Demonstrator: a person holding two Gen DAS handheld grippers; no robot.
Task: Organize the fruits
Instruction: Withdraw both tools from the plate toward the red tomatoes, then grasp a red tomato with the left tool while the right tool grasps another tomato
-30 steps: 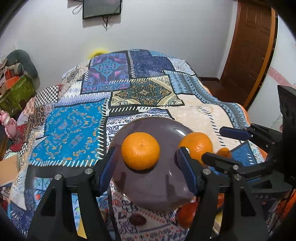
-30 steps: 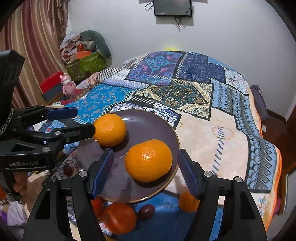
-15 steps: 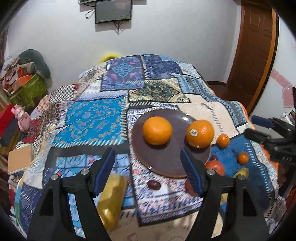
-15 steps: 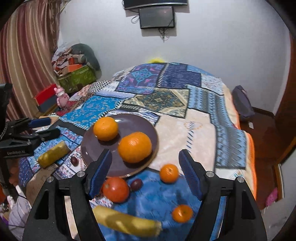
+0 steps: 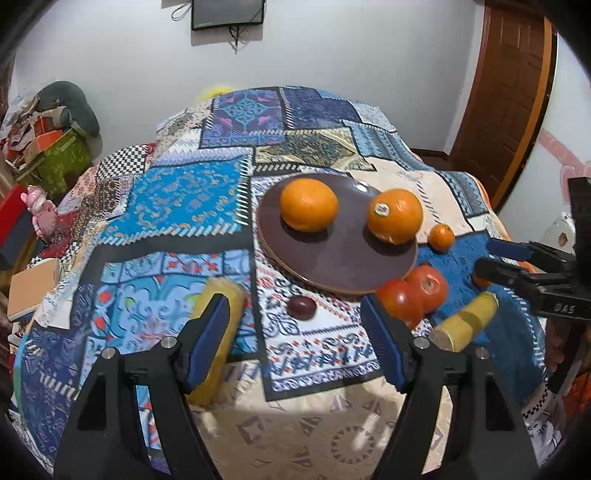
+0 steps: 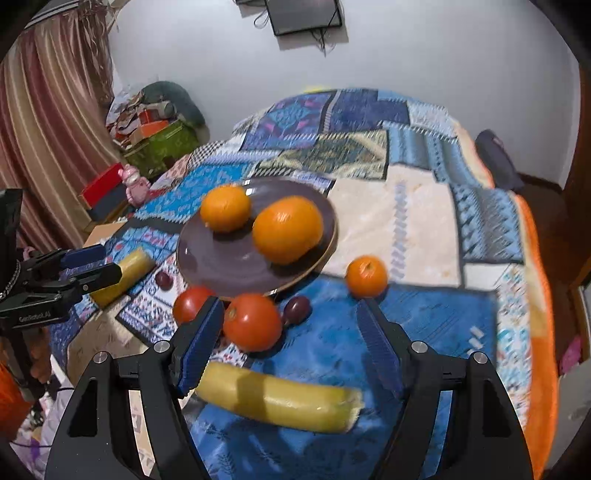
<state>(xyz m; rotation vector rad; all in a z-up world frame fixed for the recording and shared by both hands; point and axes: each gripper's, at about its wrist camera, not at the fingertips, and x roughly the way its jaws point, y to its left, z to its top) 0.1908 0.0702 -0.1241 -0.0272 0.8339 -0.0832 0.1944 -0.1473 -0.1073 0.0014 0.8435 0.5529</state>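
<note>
A dark purple plate [image 5: 340,258] [image 6: 225,262] on the patchwork bedspread holds two large oranges [image 5: 309,205] [image 5: 395,216] [image 6: 226,208] [image 6: 287,229]. Near its front edge lie two tomatoes [image 5: 426,284] [image 6: 253,321] [image 6: 190,303], two dark plums [image 5: 301,307] [image 6: 296,308], small mandarins [image 5: 441,237] [image 6: 366,271] and two bananas [image 5: 216,339] [image 6: 277,400]. My left gripper [image 5: 295,343] is open and empty, above the bed before the plate. My right gripper [image 6: 290,343] is open and empty, above the near banana and a tomato.
The bed [image 5: 177,206] fills both views. A wooden door [image 5: 506,92] stands at the right. Boxes and clutter [image 6: 155,133] and a striped curtain [image 6: 48,110] are at the left. A monitor [image 5: 227,13] hangs on the far wall.
Both grippers have pulled back and up from the plate, each leaving behind the orange that lay between its fingers. More fruit now shows in front of the plate.
</note>
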